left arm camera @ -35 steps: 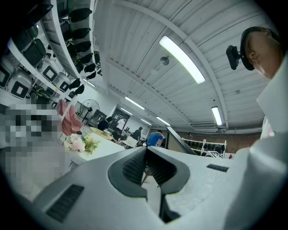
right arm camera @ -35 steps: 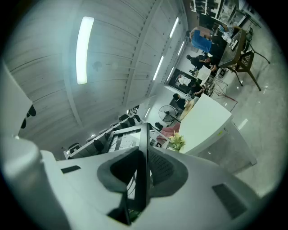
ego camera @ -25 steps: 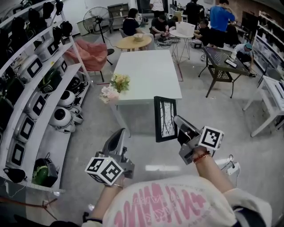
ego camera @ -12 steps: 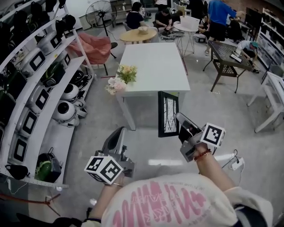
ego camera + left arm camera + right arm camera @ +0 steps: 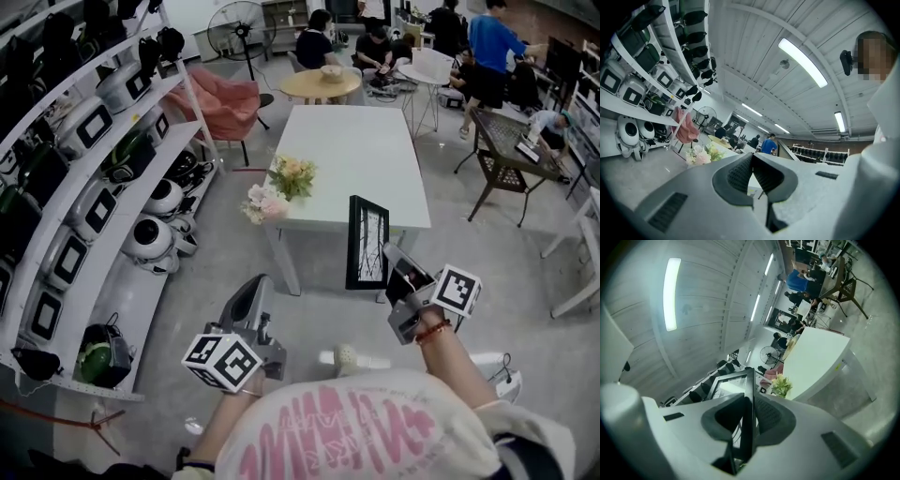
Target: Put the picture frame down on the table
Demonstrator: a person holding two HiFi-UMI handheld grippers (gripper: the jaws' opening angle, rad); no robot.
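A black picture frame with a pale print stands upright in the air, just in front of the white table's near edge. My right gripper is shut on the frame's right side; in the right gripper view the frame's edge runs between the two pads. My left gripper hangs lower left over the floor, shut with nothing in it; its pads meet in the left gripper view.
A bunch of flowers lies on the table's near left corner. Shelves of appliances run along the left. A round table, dark chairs and several people sit beyond. A power strip lies on the floor.
I have walked closer to the white table, and the frame has come nearer its front edge. Both grippers keep their hold and pose.
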